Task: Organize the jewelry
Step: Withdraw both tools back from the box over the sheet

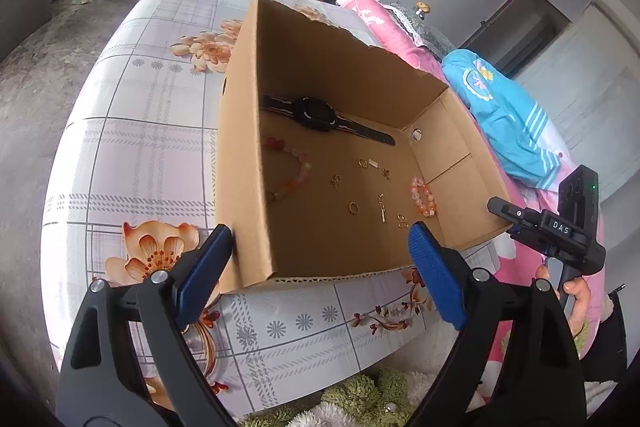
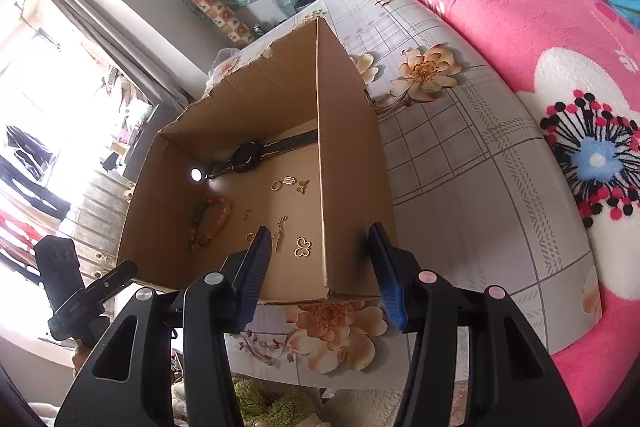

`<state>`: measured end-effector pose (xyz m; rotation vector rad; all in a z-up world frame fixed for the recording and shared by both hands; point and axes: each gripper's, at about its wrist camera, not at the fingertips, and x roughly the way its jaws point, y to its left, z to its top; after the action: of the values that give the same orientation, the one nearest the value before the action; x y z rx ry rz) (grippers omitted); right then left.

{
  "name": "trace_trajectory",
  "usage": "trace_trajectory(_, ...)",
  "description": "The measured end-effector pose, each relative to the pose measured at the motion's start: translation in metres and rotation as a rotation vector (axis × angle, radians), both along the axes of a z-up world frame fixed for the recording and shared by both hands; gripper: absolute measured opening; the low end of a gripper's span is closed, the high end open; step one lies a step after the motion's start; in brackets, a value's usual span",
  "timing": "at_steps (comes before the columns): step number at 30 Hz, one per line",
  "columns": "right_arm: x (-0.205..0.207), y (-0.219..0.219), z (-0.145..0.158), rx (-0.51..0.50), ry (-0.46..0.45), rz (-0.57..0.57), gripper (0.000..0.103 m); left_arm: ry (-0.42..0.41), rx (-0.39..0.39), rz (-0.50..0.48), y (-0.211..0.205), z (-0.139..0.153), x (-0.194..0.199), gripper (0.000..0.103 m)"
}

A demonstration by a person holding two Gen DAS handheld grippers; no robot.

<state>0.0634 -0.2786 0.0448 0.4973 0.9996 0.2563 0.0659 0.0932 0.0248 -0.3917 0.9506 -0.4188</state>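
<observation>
We mounted each fisheye camera behind its claw, aimed forward and steeply downward. Both sat near the cardboard box (image 1: 340, 131) on the worktop (image 1: 132, 155), sharing its interior from opposite near corners, left and right.

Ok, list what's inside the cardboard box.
Inside the cardboard box: a black watch, two bead bracelets, small gold rings and charms. Its near-left wall hides part of the floor.

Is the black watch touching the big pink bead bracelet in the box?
Apart. In the left wrist view, bare cardboard floor shows between the black watch and the big pink bead bracelet; the watch lies along the back wall of the box.
</observation>
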Motion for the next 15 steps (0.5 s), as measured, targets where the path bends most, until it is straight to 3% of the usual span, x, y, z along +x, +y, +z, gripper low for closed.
trace_trajectory(5, -0.019, 0.0, 0.016, -0.068, -0.068, -0.047, 0.053, -0.088, 0.079, 0.031, -0.004, 0.018, -0.021, 0.085)
trace_trajectory(10, -0.065, 0.011, 0.041, -0.285, -0.167, -0.133, 0.074, -0.145, 0.174, 0.053, -0.02, 0.034, -0.058, 0.089)
trace_trajectory(12, -0.083, 0.023, 0.046, -0.349, -0.198, -0.111, 0.085, -0.153, 0.19, 0.058, -0.026, 0.037, -0.07, 0.091)
trace_trajectory(15, -0.1, 0.044, 0.045, -0.428, -0.192, -0.041, 0.093, -0.143, 0.234, 0.098, -0.036, 0.04, -0.083, 0.092)
